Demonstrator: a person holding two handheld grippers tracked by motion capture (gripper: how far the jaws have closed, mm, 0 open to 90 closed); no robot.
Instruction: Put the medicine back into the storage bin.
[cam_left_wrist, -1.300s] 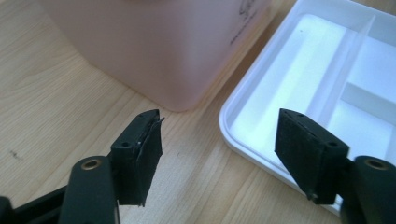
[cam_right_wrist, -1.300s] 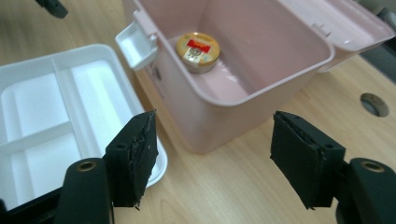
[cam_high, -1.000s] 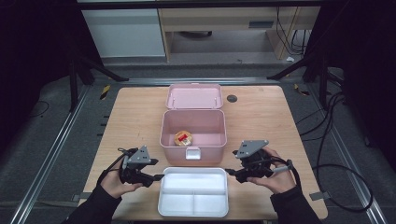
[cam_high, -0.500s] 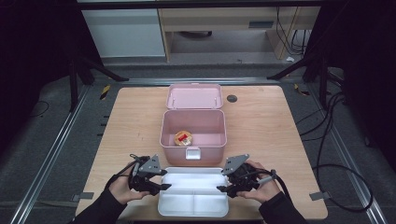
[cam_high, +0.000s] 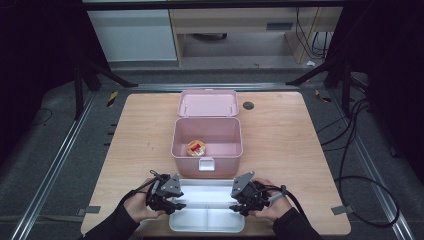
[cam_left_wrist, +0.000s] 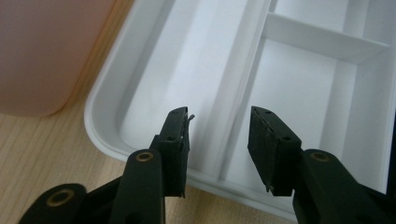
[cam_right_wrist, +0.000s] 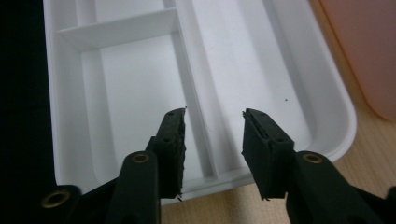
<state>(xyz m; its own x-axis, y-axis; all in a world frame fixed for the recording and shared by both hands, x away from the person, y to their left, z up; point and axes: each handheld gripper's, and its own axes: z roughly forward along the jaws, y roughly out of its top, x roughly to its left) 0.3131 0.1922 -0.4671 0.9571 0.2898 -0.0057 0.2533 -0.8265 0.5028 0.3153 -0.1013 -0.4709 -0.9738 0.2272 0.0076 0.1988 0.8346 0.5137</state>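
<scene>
Overhead, the high view places the white divided tray (cam_high: 207, 212) at the near edge of the wooden counter (cam_high: 280, 135), just in front of the pink box (cam_high: 207, 142), whose lid (cam_high: 208, 104) stands open behind it and which holds a small round item with a red label (cam_high: 195, 147). Left gripper (cam_high: 176, 205) sits at the tray's left end, held in the person's left hand (cam_high: 142, 207); from above its jaws are too small to read. The left gripper view fills that gap: the left gripper (cam_left_wrist: 219, 128) straddles the long divider wall of the tray (cam_left_wrist: 154, 93), one jaw over each compartment, pads apart and not pressing on anything; the jaws have just been closing, with only the divider between them. That view also shows the box's pink wall (cam_left_wrist: 46, 51) just beside the tray's rounded corner. Right gripper (cam_high: 234, 206) mirrors this at the tray's right end, in the right hand (cam_high: 272, 205). In the right gripper view the right gripper (cam_right_wrist: 214, 128) likewise brackets the divider of the tray (cam_right_wrist: 261, 65), released and gripping nothing, its jaws having just been closing, with the pink box (cam_right_wrist: 364, 46) at the upper right.
</scene>
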